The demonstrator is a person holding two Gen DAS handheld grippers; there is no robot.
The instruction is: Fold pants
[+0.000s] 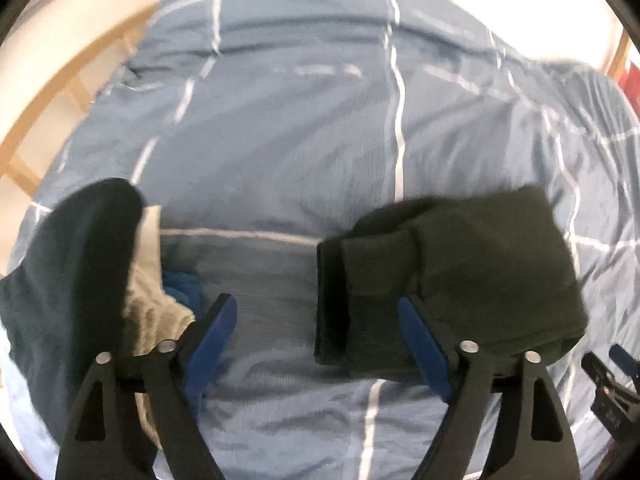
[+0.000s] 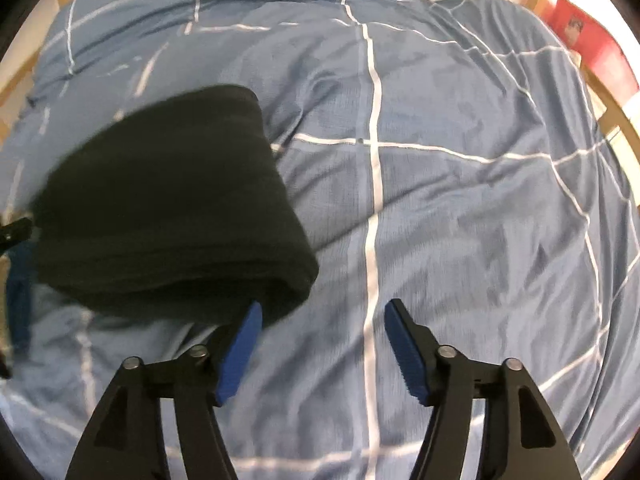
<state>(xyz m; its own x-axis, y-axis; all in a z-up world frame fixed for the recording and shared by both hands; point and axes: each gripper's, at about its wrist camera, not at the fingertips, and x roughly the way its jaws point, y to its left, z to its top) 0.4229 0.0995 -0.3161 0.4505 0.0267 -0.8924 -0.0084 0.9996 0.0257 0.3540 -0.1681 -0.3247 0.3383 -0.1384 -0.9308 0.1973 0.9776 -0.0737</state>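
Pants [image 2: 168, 208] sit folded on the duvet [image 2: 460, 208], both grippers empty

left gripper [image 1: 318, 310] and right gripper [image 2: 324, 314] spread wide; bundle's folded edge by the right's inner finger; bare bedding beyond

Matt dark knit pants [image 2: 168, 200], creased blue cotton duvet [image 2: 460, 200], pale wooden frame [image 1: 52, 92]

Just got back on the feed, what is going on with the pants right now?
A person is working over a bed with a blue checked duvet, a handheld gripper in each hand. The dark pants lie on the duvet as a compact folded bundle. Both the left gripper and the right gripper are open and hold nothing; the bundle sits between the two, partly over each gripper's inner finger. Other clothes are piled at the left edge. The fold looks done or nearly so.
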